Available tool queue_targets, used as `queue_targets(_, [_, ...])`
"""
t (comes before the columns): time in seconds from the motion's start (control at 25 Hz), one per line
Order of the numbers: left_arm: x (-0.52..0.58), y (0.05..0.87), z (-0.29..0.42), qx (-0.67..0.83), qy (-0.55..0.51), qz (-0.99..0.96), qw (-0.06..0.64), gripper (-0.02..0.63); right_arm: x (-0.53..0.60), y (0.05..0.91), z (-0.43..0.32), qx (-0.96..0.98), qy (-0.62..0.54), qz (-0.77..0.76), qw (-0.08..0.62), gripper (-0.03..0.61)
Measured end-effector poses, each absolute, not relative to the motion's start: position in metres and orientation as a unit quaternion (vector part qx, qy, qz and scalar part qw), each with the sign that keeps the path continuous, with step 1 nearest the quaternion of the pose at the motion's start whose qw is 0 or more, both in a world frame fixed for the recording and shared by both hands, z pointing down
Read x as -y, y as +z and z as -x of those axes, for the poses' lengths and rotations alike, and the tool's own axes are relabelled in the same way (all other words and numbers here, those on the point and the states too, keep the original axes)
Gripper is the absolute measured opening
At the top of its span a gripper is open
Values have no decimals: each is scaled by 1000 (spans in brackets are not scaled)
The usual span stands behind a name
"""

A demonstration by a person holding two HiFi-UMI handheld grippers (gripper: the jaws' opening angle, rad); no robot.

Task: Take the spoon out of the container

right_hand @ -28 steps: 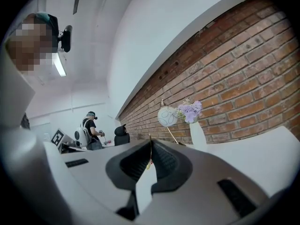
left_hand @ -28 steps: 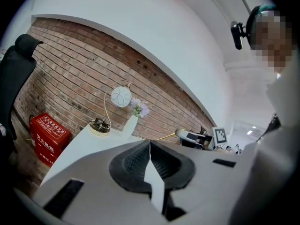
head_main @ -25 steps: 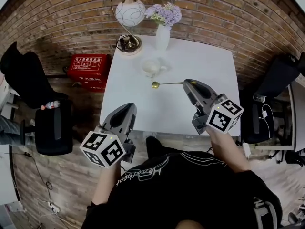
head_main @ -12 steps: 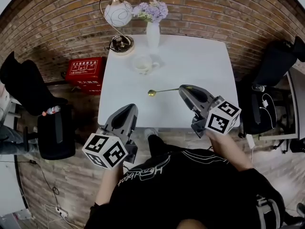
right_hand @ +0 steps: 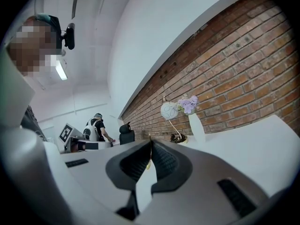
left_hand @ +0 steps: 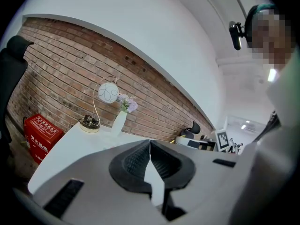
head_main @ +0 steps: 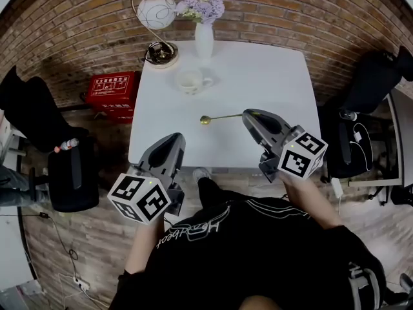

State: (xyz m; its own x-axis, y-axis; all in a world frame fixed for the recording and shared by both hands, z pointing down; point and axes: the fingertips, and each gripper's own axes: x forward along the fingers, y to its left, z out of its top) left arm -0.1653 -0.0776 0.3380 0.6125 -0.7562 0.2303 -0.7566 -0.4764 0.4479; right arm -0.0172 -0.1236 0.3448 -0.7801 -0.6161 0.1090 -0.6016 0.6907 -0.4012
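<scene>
Table [head_main: 258,76]: R tongs [head_main: 246,115] clamped on spoon [head_main: 222,116], now further from cup [head_main: 190,81]; L tongs [head_main: 175,138] closed, empty.

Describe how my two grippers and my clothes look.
The left gripper and right gripper are grey moulded shells with black ribbed pads. Each carries a white cube with black square markers. The person wears a black top with white lettering.

Ahead of right gripper [head_main: 246,115], past spoon [head_main: 219,117]: cup [head_main: 190,81], lamp [head_main: 155,18], vase [head_main: 204,41]. Bare table [head_main: 277,82] to its right, passable.
</scene>
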Motion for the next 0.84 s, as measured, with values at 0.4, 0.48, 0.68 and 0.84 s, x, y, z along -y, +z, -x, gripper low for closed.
queue_targets(0.4, [73,333,162,443,0,-860,253,5,120,337,16,-923,-205,326,23,0])
queue_targets(0.48, [73,332,163,443,-2,-860,253,6,120,335,16,-922,-205,328,23,0])
queue_targets(0.68, [75,329,162,440,-3,-862,250,5,121,333,14,-921,-205,329,23,0])
queue_targets(0.84, [78,330,161,439,-3,-863,251,5,122,333,12,-919,-207,333,24,0])
